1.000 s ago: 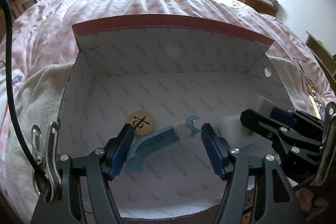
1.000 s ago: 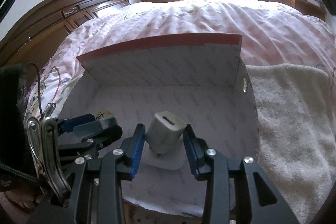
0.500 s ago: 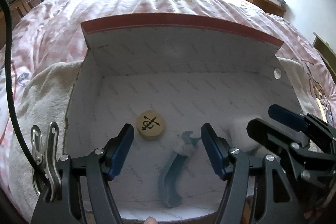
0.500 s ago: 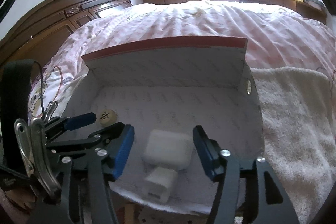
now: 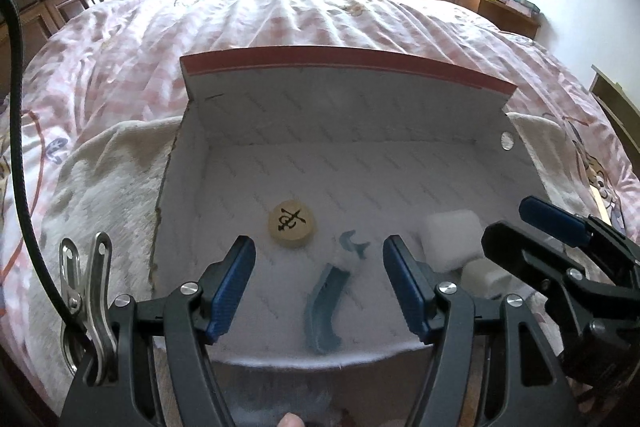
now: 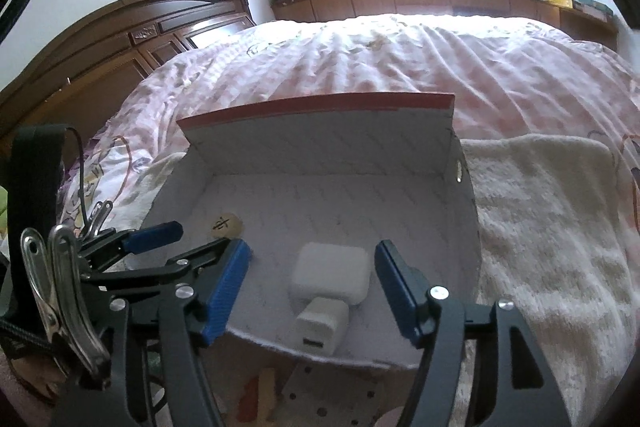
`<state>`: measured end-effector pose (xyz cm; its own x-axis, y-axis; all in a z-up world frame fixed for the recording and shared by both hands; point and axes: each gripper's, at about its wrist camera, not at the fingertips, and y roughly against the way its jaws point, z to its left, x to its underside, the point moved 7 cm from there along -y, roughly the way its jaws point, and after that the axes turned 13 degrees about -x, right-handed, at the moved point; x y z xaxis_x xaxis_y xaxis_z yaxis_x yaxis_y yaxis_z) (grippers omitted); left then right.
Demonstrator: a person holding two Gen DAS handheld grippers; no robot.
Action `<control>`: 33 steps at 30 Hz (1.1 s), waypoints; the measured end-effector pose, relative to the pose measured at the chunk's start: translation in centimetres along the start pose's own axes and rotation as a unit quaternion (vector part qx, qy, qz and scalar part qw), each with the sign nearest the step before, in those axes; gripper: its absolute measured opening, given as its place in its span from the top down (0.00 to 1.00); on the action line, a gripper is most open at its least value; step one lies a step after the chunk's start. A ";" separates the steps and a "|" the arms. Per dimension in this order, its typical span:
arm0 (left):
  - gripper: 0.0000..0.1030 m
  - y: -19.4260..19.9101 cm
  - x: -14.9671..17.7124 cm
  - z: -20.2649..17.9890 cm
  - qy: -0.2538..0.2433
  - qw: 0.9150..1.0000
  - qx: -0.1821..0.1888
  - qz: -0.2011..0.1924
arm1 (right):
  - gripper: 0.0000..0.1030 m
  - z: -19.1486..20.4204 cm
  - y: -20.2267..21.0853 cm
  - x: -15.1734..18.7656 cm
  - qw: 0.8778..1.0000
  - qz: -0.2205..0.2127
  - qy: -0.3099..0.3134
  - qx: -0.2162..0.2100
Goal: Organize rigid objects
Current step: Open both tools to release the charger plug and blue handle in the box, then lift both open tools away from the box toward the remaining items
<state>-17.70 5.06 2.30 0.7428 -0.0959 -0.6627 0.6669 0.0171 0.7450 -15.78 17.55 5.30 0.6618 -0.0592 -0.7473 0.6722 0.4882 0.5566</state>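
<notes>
An open white cardboard box [image 5: 348, 99] with a red top edge stands on a bed; it also shows in the right wrist view [image 6: 320, 143]. Inside lie a blue razor-like tool [image 5: 326, 311], a round wooden chess piece [image 5: 291, 223] and a white charger [image 5: 454, 241]. My left gripper [image 5: 318, 291] is open and empty, just above the blue tool. My right gripper [image 6: 310, 291] is open and empty, with the white charger [image 6: 326, 287] on the box floor between its fingers. The chess piece [image 6: 226, 225] shows to the left.
A cream towel [image 6: 556, 247] lies under and to the right of the box. The pink quilt [image 5: 320, 15] covers the bed behind. A dark wooden headboard [image 6: 120, 39] is at the left. A perforated board [image 6: 320, 395] shows below the box front.
Both grippers opened and let go: the blue tool and the white charger dropped onto the box floor. Both grippers have pulled back toward the box front.
</notes>
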 end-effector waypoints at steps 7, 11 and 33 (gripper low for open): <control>0.34 1.4 0.6 0.1 -0.001 1.000 0.001 -0.003 | 0.33 0.7 1.4 0.8 1.000 -0.003 -0.002 -0.003; 0.34 2.3 1.2 0.1 -0.001 1.000 0.002 -0.003 | 0.33 1.0 2.0 1.3 1.000 -0.002 -0.006 -0.005; 0.34 5.5 5.3 1.5 0.013 1.000 0.001 0.012 | 0.33 0.8 5.2 7.0 0.999 0.027 -0.028 0.002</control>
<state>-10.21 3.16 2.97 0.7595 -0.0693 -0.6469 0.6492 0.0169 0.7604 -7.38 18.99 3.29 0.7143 -0.0817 -0.6951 0.6369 0.4877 0.5971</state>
